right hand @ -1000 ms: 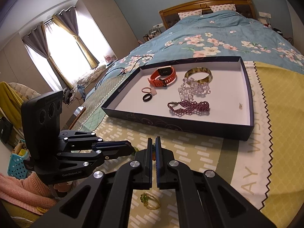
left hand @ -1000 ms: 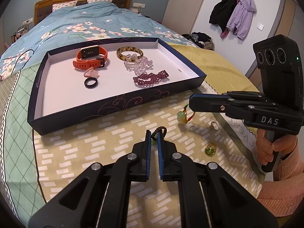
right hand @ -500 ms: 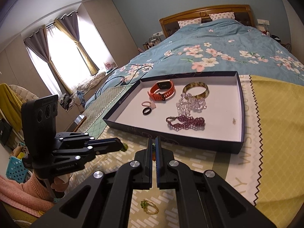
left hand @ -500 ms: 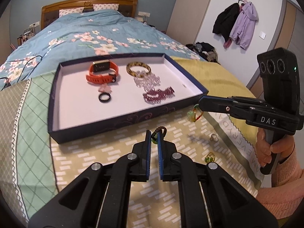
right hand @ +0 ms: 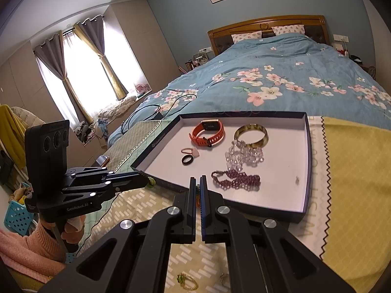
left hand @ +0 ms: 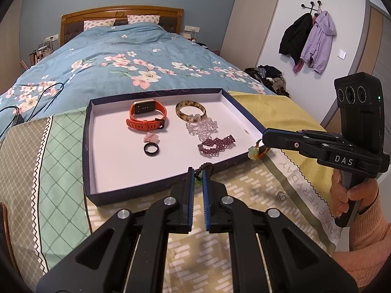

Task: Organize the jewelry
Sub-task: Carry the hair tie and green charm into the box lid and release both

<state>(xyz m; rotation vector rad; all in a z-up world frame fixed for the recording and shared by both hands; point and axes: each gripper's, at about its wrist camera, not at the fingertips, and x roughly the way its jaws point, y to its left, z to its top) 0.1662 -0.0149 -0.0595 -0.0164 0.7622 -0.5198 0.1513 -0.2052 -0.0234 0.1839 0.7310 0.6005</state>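
My left gripper (left hand: 198, 173) is shut on a dark braided cord with a green bead (left hand: 205, 167), held above the cloth at the near wall of the dark blue tray (left hand: 136, 190). My right gripper (right hand: 198, 182) is shut on an orange cord; its green jade pendant (left hand: 253, 152) hangs from the tips at the tray's right corner. The white tray floor holds an orange smartwatch (left hand: 146, 117), a tortoiseshell bangle (left hand: 190, 109), a clear crystal bracelet (left hand: 201, 127), a purple bead bracelet (left hand: 216, 145), a pink ring (left hand: 151, 137) and a black ring (left hand: 151, 149).
A small ring (left hand: 281, 196) lies on the patterned cloth to my right. A gold ring with a green stone (right hand: 187, 280) and another ring (right hand: 223, 278) lie below the right gripper. Black cables (right hand: 156, 108) trail over the floral duvet behind the tray.
Both grippers have risen off the cloth with their pendants and come closer to the tray's near edge. The jade pendant now hangs by the tray's right corner.
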